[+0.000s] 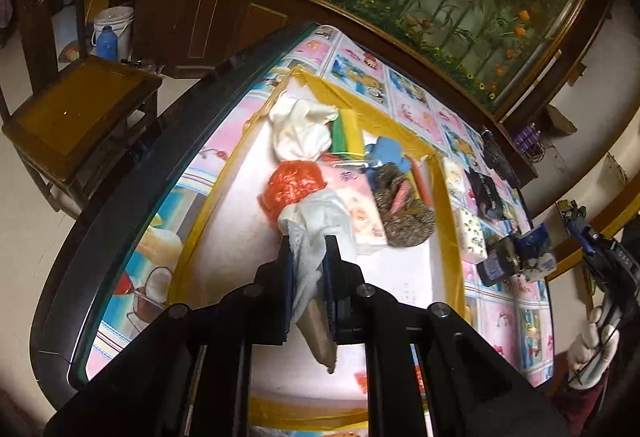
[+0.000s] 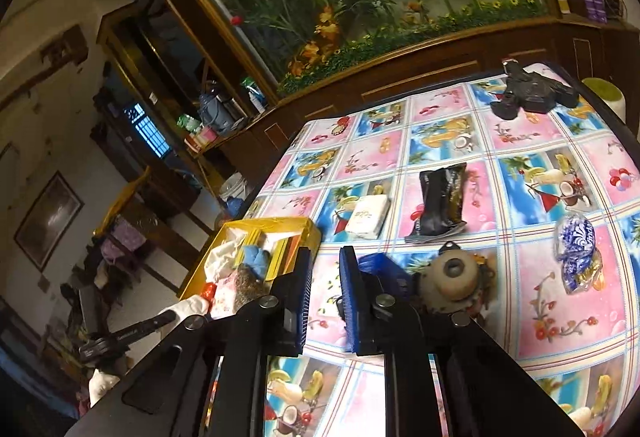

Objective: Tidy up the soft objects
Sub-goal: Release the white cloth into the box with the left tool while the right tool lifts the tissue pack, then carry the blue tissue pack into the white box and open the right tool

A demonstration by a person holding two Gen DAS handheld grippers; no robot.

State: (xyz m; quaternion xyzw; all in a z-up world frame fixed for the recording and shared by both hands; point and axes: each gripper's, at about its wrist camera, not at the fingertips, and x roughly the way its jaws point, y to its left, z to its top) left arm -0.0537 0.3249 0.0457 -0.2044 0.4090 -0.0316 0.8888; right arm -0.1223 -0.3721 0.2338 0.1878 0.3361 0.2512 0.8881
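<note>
Left gripper [image 1: 307,261] pinching a white cloth [image 1: 316,233] above the yellow-edged tray [image 1: 452,221]; right gripper [image 2: 325,293] hovering, fingers parted, over the patterned tablecloth [image 2: 520,141].

Tissue pack [image 2: 367,216] ahead of right gripper [image 2: 325,297]; snack bag [image 2: 440,197] right of pack; tray [image 2: 276,227] ahead-left.

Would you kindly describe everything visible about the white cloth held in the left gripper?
The white cloth looks like thin, soft, crumpled fabric or tissue with a faint woven texture. The left gripper is shut on it, pinching its middle; a bunched end fans out beyond the fingertips and a beige-brown tail hangs back below the fingers. It sits inside the yellow-taped area, its front end touching the orange mesh bundle and lying over the pink tissue pack.
</note>
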